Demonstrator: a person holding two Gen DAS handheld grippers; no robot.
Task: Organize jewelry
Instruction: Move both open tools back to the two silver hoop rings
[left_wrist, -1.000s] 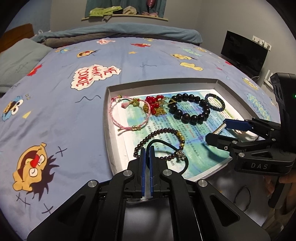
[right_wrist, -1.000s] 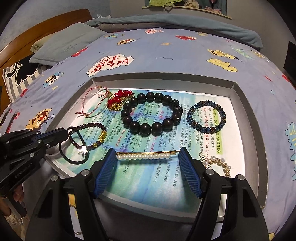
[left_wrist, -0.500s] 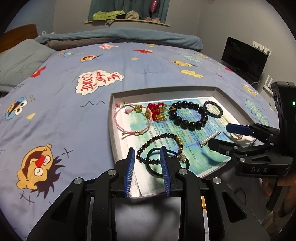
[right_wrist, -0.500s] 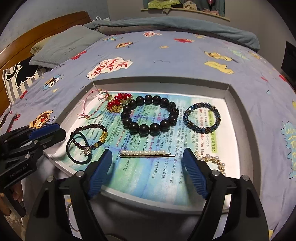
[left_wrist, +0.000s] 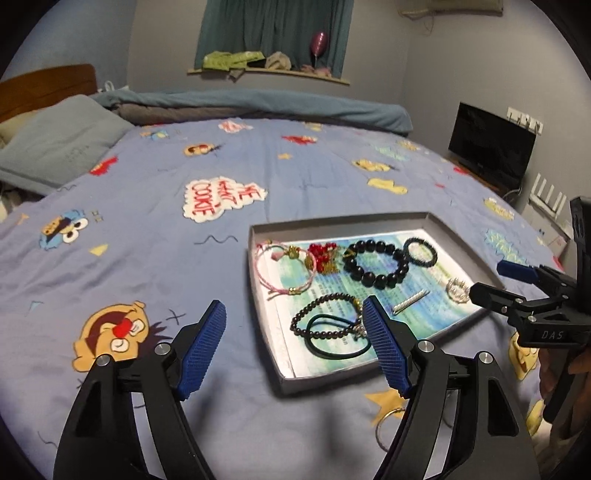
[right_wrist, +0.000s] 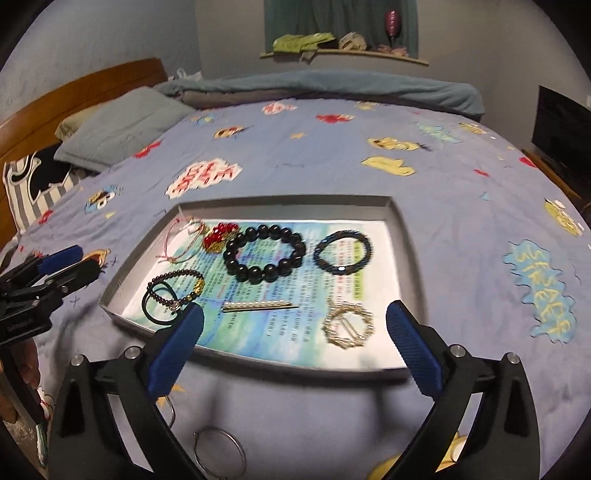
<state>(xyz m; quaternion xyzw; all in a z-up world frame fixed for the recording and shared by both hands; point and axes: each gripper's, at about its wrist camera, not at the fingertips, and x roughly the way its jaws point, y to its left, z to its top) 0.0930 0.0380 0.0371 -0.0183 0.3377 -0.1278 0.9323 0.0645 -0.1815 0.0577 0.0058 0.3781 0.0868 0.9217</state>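
A shallow grey tray (right_wrist: 295, 363) lined with printed paper lies on the bed. In it are a large black bead bracelet (right_wrist: 255, 277), a pearl hair pin (right_wrist: 258, 305), a pearl ring brooch (right_wrist: 347, 345), a black hair tie (right_wrist: 151, 314), a small dark bead bracelet and others. My left gripper (left_wrist: 293, 314) hovers over the tray's (left_wrist: 332, 221) near-left corner, above the hair tie (left_wrist: 325, 355). Its jaws are opening with nothing gripped. My right gripper (right_wrist: 295, 312) hangs above the tray's front edge, near the pin. Its jaws are also opening and empty.
A thin silver hoop (right_wrist: 242, 452) lies on the blue cartoon bedspread in front of the tray. A grey pillow (right_wrist: 125, 125) and a wooden headboard are at the far left. A folded blanket lies at the far end, and a dark screen (left_wrist: 491, 147) stands at the right.
The left jaws, shut by the black hair tie, have opened wide. The right jaws have spread off the pearl pin, which now lies in the tray. Both grippers drew back and up.
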